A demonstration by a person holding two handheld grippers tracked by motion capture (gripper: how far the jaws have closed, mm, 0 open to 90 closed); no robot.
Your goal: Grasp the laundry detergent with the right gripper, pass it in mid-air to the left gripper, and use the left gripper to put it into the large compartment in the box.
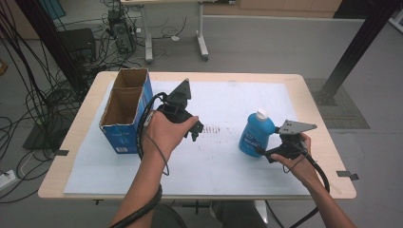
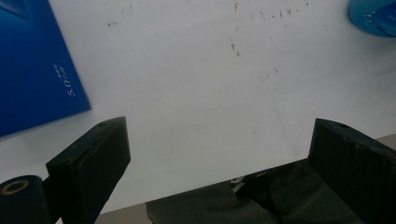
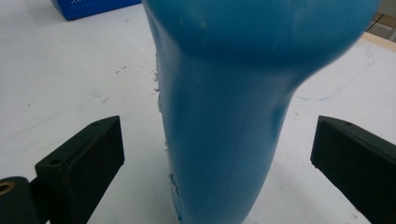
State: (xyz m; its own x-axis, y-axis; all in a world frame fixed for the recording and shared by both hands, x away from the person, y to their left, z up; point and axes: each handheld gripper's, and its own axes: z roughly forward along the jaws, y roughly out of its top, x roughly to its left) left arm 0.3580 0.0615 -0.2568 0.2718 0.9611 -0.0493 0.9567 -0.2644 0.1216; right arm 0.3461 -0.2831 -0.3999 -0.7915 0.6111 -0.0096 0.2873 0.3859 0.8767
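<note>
Blue detergent bottle [image 3: 224, 116] stands upright on the desk [image 1: 214, 166] between my wide-open right fingers [image 3: 79, 163], neither yet touching, so I should close squarely on its narrow waist, while my left fingers [image 2: 93, 158] hover spread and empty near the cardboard box [image 1: 124, 111].

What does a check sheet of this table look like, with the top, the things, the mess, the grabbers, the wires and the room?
Surface: white sheet on a wooden table, with dark specks near the middle.
Job's things: blue bottle with white cap, upright; blue box, open at the top, two compartments, both look empty.
Clutter: nothing seen.
Grippers: left gripper open over the bare sheet, beside the box; right gripper open, jaws either side of the bottle, not touching.
Cables: one trails from each gripper along the forearm.
Surroundings: grey floor, tangled wires and a computer at the left, another table's legs behind.
</note>
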